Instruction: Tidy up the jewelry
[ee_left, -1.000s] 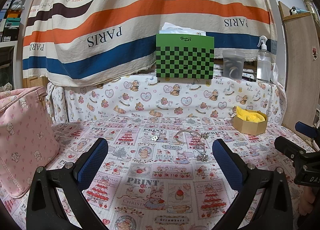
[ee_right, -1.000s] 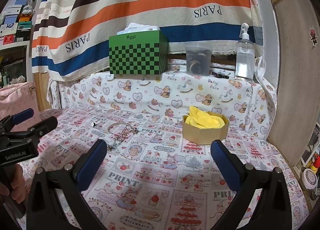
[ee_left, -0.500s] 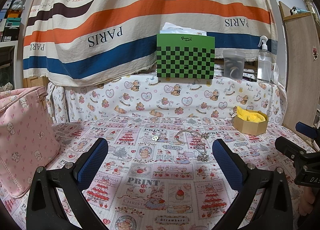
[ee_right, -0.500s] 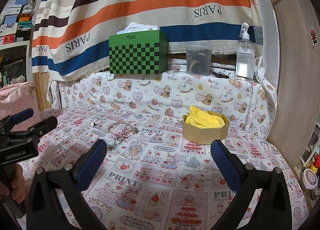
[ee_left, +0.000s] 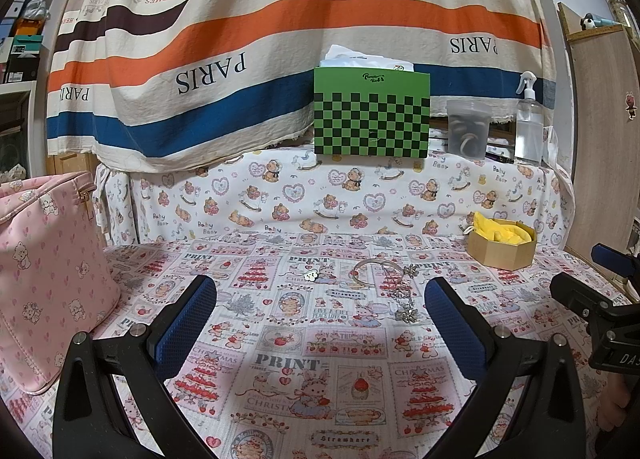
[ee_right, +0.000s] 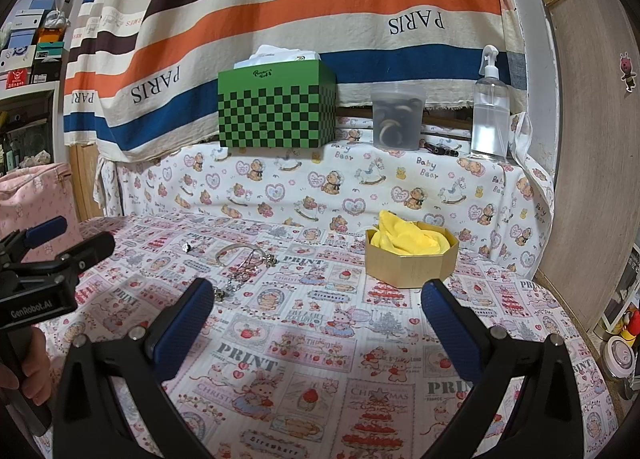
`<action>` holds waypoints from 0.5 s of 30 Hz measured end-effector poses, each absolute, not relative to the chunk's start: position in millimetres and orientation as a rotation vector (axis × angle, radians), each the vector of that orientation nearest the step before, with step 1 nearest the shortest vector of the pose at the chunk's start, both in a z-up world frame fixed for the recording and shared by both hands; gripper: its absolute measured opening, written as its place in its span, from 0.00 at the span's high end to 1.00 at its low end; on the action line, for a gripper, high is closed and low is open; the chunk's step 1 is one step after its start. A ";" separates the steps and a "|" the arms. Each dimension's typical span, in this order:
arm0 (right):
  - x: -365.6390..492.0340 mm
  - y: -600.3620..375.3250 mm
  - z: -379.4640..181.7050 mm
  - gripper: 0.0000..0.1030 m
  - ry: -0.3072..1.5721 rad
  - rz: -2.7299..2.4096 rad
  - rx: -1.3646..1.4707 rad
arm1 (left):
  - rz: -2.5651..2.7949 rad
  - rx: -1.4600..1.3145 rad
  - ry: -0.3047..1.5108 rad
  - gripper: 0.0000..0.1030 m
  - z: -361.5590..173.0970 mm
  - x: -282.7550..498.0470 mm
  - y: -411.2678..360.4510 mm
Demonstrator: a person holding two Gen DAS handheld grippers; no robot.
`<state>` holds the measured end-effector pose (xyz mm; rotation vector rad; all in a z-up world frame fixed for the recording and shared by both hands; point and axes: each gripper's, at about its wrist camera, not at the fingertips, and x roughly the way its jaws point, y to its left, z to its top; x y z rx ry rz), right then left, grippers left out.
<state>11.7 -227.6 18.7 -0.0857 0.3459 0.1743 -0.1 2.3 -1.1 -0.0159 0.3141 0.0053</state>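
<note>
Two grippers hover low over the patterned cloth (ee_left: 320, 339), both with jaws spread wide and nothing between them. Ahead of the left gripper (ee_left: 320, 311) lie the loose pieces: a silver bangle (ee_left: 370, 273) straight ahead and a little toward its right finger, a small charm (ee_left: 310, 276) just left of that, and a chain necklace (ee_left: 402, 293) trailing from the bangle back toward the right fingertip, its long axis running roughly along the line of reach. From the right gripper (ee_right: 316, 313) the same cluster sits ahead and off past its left fingertip, the nearest end of the chain just beside that finger, while the gold box (ee_right: 410, 265) with yellow lining (ee_right: 404, 239) stands ahead, nearer its right finger. By my judgement the left gripper is squared up better on the bangle, and the right one lies closer to the box, so a pick from the left and a carry rightward looks natural.
</note>
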 end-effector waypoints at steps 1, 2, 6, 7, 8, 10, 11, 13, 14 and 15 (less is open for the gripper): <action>11.6 -227.7 18.7 0.00 0.346 0.174 -0.086 | 0.005 -0.016 0.314 0.00 -1.2 -0.1 2.4; 11.7 -227.5 18.7 0.00 0.345 0.174 -0.085 | 0.005 -0.016 0.314 0.00 -1.1 -0.2 2.3; 11.3 -227.4 20.0 0.00 0.346 0.175 -0.086 | 0.005 -0.016 0.314 0.00 -1.2 -0.2 2.3; 11.1 -227.3 20.3 0.00 0.347 0.175 -0.087 | 0.006 -0.016 0.314 0.00 -1.2 -0.1 2.4; 10.7 -227.4 20.7 0.00 0.347 0.176 -0.086 | 0.005 -0.016 0.314 0.00 -1.2 -0.2 2.2; 10.5 -227.4 21.3 0.00 0.347 0.177 -0.087 | 0.005 -0.015 0.314 0.00 -1.2 -0.1 2.3; 11.0 -227.7 19.0 0.00 0.347 0.177 -0.087 | 0.005 -0.015 0.315 0.00 -1.2 0.0 2.5; 11.5 -227.9 18.4 0.00 0.347 0.177 -0.087 | 0.006 -0.016 0.314 0.00 -1.3 -0.1 2.5; 11.5 -227.8 18.5 0.00 0.347 0.177 -0.087 | 0.006 -0.015 0.314 0.00 -1.2 -0.2 2.2; 11.6 -227.6 18.5 0.00 0.347 0.177 -0.087 | 0.006 -0.015 0.314 0.00 -1.2 -0.2 2.3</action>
